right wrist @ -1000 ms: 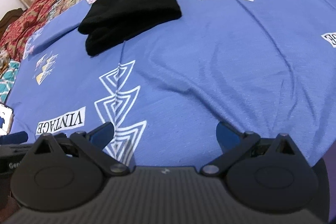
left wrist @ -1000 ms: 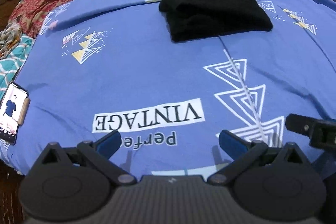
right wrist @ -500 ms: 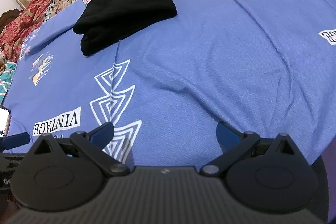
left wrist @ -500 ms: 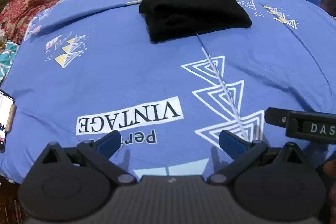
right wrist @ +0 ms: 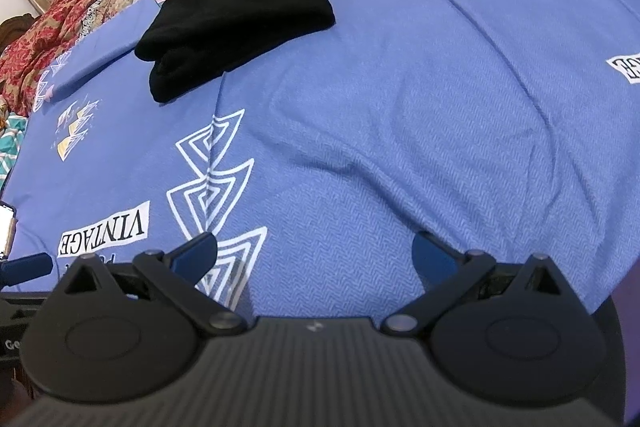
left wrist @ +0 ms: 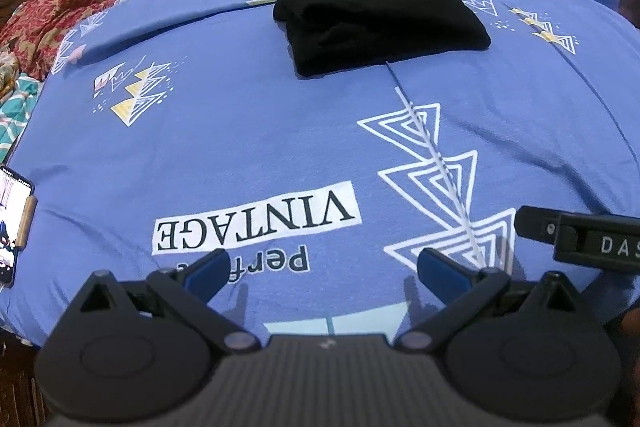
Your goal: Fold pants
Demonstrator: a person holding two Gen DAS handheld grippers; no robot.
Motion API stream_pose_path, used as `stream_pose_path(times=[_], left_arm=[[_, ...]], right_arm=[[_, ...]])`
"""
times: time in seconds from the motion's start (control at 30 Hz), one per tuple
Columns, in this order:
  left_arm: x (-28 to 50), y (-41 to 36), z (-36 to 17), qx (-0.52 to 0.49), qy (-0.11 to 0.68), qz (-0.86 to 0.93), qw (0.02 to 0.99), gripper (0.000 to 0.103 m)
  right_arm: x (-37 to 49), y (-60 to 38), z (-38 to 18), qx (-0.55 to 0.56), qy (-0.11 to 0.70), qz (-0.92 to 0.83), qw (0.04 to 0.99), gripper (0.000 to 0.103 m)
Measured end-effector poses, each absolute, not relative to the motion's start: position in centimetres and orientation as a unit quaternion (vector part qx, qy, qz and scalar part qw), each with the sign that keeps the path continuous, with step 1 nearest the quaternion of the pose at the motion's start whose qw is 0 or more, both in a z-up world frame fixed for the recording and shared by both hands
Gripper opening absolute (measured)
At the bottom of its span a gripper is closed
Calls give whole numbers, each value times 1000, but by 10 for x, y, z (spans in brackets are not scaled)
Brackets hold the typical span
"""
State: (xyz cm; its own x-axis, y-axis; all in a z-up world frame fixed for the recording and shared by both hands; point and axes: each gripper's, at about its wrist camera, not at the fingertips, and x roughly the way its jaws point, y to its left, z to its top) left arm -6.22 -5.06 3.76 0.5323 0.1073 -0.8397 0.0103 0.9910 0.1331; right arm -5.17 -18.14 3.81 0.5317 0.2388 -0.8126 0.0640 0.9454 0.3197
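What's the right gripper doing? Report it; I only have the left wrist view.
Observer: The right gripper has its jaws open and empty, over the sheet.
Operator: Say where the pants lie from it.
Observer: The pants lie folded, far ahead and to its left, apart from the jaws.
Operator: Tell me what's printed further right.
Observer: A second label print, cut off by the frame edge.

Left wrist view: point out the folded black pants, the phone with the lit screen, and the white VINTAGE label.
Folded black pants (left wrist: 380, 15), left wrist view, middle of the top layer.
Phone with lit screen (left wrist: 12, 223), left wrist view, screen.
White VINTAGE label (left wrist: 256, 217), left wrist view, centre of the lettering.
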Motion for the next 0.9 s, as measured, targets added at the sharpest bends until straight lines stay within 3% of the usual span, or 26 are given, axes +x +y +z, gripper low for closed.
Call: stream_pose_path(times=[0.9], left_arm=[[-57, -31, 33, 53, 487, 102, 866, 103]], right_arm=[[-54, -178, 38, 153, 482, 61, 860, 103]])
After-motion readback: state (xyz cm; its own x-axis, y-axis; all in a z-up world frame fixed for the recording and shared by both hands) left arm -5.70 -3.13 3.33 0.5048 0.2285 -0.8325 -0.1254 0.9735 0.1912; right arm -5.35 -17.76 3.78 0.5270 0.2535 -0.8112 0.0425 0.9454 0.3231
